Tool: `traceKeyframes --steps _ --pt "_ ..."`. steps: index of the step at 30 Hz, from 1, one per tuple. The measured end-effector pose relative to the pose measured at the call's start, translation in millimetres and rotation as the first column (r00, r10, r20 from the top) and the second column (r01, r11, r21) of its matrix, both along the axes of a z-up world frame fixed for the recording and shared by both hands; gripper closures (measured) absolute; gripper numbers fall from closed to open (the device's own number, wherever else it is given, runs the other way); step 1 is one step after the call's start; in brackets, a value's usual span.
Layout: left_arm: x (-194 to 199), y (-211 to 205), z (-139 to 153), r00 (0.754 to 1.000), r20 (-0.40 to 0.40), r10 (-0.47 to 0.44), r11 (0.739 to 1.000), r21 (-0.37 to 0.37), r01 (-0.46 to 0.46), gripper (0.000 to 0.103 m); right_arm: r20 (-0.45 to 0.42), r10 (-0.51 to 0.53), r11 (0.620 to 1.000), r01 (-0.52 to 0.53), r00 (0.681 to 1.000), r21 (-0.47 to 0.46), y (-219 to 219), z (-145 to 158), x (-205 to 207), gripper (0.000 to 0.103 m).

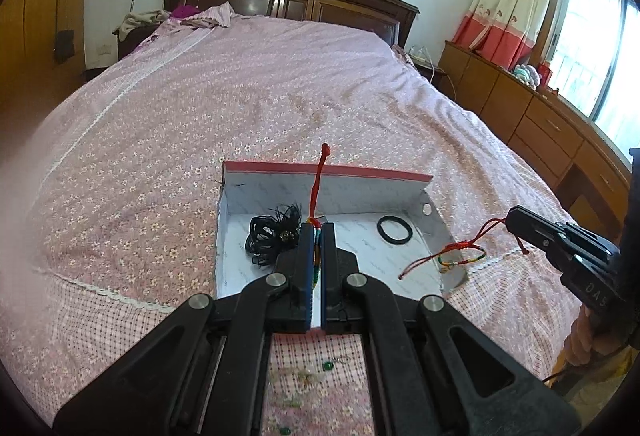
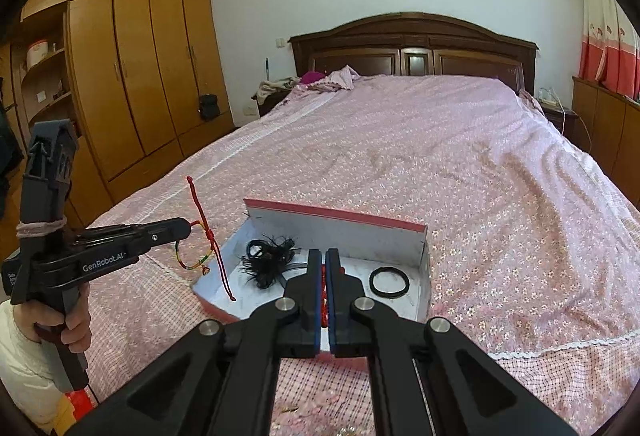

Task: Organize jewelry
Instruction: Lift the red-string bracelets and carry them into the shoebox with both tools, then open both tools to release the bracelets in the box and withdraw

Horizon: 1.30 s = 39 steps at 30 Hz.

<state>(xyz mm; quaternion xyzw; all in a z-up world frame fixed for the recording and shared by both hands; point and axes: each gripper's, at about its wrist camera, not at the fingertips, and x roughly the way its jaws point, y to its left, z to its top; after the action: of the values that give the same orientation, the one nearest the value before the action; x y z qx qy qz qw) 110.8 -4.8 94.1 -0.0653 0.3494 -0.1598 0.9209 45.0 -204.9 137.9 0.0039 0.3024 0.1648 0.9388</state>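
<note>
While both tongs are pinching a cord bracelet each, left tongs [image 1: 318,236] and right tongs [image 2: 324,264] hang above the open box [image 1: 360,192] on the bed [image 1: 280,96]. Loose cord tails may tangle or miss the box. One handle reads "GenRobot.AI".

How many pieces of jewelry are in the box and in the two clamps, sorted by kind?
String bracelets: 2, the left bracelet in the left gripper, the right bracelet in the right gripper.
Black ring: 1, in the box.
Black tangled cord: 1, in the box.
Total: 4.
</note>
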Motion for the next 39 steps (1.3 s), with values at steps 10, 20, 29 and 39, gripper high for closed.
traceKeyframes --steps 10,20,29,39 --pt "27.8 -7.0 -40.2 0.995 -0.093 0.024 0.999 0.026 -0.021 0.103 -0.117 -0.041 0.999 0.04 0.992 -0.005 -8.0 -45.0 37.2 0.1" --pt "44.4 -9.6 -74.1 0.985 -0.164 0.053 0.997 0.06 -0.044 0.103 -0.196 -0.077 0.997 0.072 0.978 -0.033 -15.7 -83.3 60.3 0.1" --pt "49.6 -12.6 -88.3 0.977 -0.201 0.069 0.992 0.113 -0.047 0.103 -0.243 -0.099 0.995 0.092 0.965 -0.04 -20.0 -102.6 72.8 0.099" --pt "34.4 -2.1 -78.1 0.975 -0.202 0.089 0.993 0.092 -0.071 0.086 -0.231 -0.114 0.993 0.112 0.966 -0.022 -22.1 -91.1 61.7 0.069"
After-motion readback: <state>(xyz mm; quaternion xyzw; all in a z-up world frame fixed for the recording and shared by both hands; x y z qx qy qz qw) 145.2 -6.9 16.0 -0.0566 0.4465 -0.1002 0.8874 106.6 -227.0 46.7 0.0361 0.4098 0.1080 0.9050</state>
